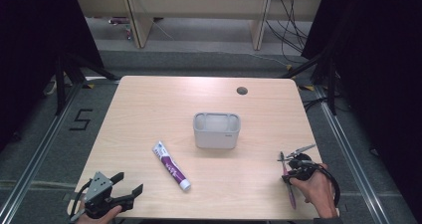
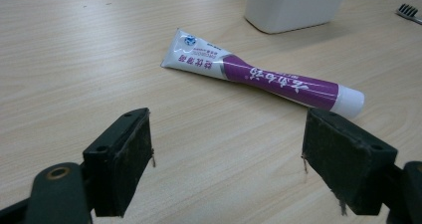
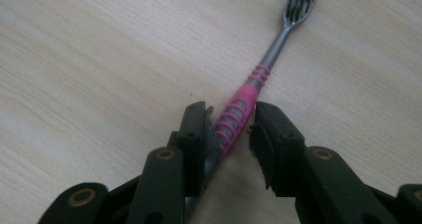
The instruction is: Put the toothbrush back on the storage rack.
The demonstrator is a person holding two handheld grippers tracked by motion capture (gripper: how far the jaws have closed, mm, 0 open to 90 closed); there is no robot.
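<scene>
Right gripper (image 3: pixel 230 127) straddles a pink-and-grey plastic toothbrush (image 3: pixel 251 87); left gripper (image 2: pixel 226 159) hangs released.

The grey rectangular plastic holder (image 1: pixel 217 130) stands beyond both grippers, its contents impossible to tell. The toothbrush handle lies between the right jaws, touching one pad, not yet clamped. A purple-and-white toothpaste tube (image 2: pixel 263 75) lies just ahead of the left gripper's wide-open jaws.

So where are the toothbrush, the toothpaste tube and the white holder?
toothbrush (image 3: pixel 238 115): right gripper view, on its pink handle grip.
toothpaste tube (image 2: pixel 268 79): left gripper view, on its purple middle.
white holder (image 1: pixel 216 137): high view, on its front wall.
</scene>
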